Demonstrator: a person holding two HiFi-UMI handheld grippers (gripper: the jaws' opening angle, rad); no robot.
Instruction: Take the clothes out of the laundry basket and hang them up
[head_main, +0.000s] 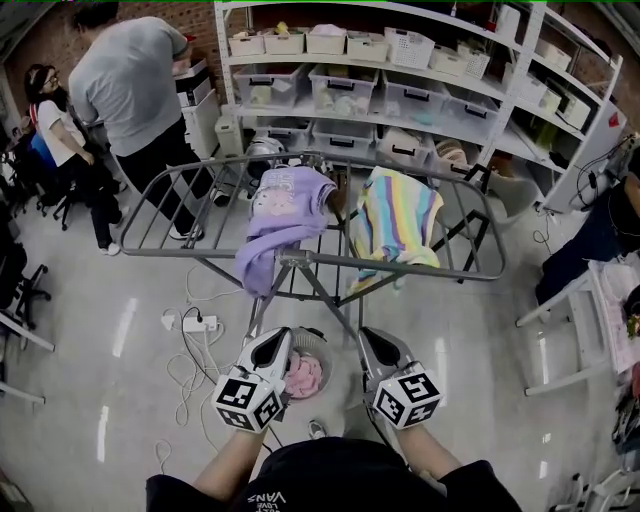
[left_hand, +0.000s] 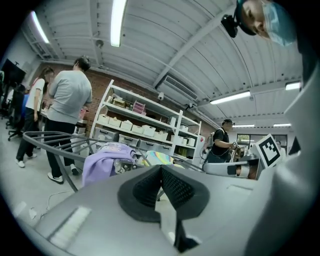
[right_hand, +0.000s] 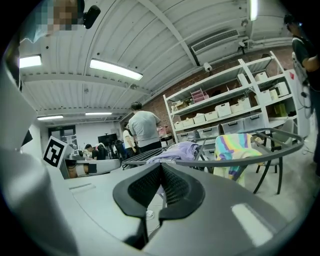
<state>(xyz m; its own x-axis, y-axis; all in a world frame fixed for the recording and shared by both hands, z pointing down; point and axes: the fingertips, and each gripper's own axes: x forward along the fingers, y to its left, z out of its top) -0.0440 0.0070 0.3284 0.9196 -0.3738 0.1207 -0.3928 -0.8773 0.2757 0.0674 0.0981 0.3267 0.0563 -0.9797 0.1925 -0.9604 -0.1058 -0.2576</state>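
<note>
1. My left tool (head_main: 278, 342) and right tool (head_main: 372, 340) sit side by side in the lower middle of the head view. The forearms rise from the bottom edge and both tools point toward the top of the frame.
2. In its own view, the left tool's two dark pads are pressed together with nothing between them.
3. The right tool's pads are also pressed together and hold nothing.
4. Both gripper views look level across the room at the rack and take in much of the ceiling.
5. The laundry basket (head_main: 318, 338) stands on the floor between the two tools, just below the rack's legs. Pink clothes (head_main: 303, 377) lie bunched inside it.
6. The drying rack (head_main: 200, 252) spans the middle of the head view, with its long side running left to right.
7. A purple garment (head_main: 285, 215) is draped over the rack left of center. Its long axis runs top to bottom, and its loose end hangs below the near rail.
8. A rainbow-striped garment (head_main: 400, 215) hangs just right of it, lying the same way and spilling over the near rail.
9. Shelves (head_main: 400, 70) loaded with bins fill the top of the frame.
10. A person in a grey top (head_main: 130, 80) stands at the upper left.
</note>
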